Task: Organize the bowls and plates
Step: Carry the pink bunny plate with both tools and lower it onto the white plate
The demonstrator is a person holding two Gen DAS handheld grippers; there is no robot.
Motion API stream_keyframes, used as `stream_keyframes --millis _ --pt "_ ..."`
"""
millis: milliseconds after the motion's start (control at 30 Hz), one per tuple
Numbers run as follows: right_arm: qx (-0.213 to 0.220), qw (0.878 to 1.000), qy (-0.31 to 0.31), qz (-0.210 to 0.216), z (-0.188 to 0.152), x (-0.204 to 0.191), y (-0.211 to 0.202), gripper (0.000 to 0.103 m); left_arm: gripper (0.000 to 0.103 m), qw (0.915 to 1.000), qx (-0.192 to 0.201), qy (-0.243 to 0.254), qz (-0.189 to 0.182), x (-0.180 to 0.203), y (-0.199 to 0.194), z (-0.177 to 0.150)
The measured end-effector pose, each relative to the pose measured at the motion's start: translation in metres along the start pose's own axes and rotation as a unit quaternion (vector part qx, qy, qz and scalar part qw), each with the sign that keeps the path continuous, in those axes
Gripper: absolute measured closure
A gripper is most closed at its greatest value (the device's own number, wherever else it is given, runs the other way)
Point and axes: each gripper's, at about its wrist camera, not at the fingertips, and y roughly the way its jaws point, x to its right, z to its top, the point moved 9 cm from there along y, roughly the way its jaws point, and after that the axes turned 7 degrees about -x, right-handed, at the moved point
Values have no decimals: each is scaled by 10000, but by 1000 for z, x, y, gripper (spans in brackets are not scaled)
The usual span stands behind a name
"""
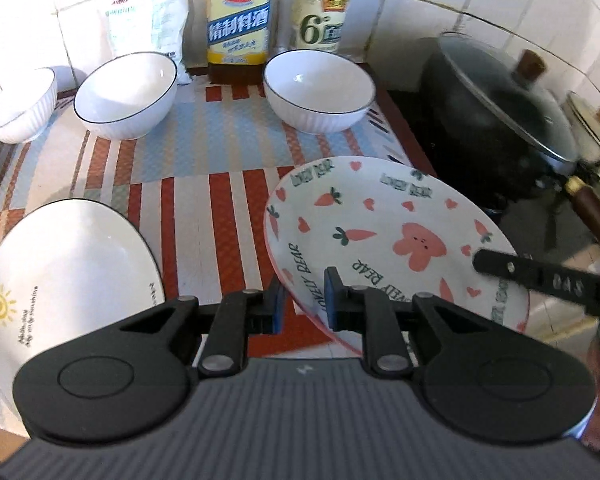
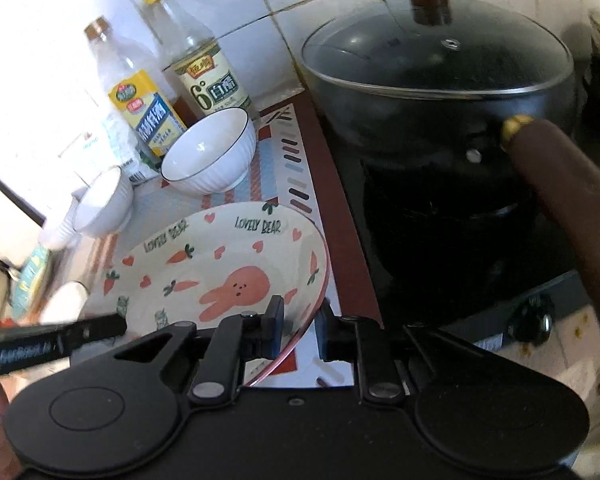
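A pink-rimmed rabbit-and-carrot plate (image 1: pixel 396 236) is tilted above the striped mat (image 1: pixel 204 152). My left gripper (image 1: pixel 304 300) straddles its near-left rim, jaws slightly apart. My right gripper (image 2: pixel 300 330) straddles the plate's (image 2: pixel 220 276) right rim, with small gaps beside the rim. A white sun-print plate (image 1: pixel 68 280) lies at the front left. Three white bowls stand at the back: left (image 1: pixel 24 106), middle (image 1: pixel 126 94) and right (image 1: pixel 318 90). The right bowl (image 2: pixel 210 150) also shows in the right wrist view.
A lidded black pot (image 2: pixel 436 92) with a brown handle (image 2: pixel 572 208) sits on the stove right of the mat. A cooking-wine bottle (image 1: pixel 238 16), a vinegar bottle (image 1: pixel 320 12) and a white bag (image 1: pixel 148 12) stand against the tiled wall.
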Motion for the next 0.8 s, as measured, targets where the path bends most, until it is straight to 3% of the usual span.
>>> stream_keyframes --millis 200,800 --pt "-114 9997 -193 68 -12 -11 -21 84 86 9995 -185 -243 -67 -5 -30 -19" --pt "-333 9946 -771 614 -49 -97 -64 83 86 9979 101 -585 273 -59 -129 -72"
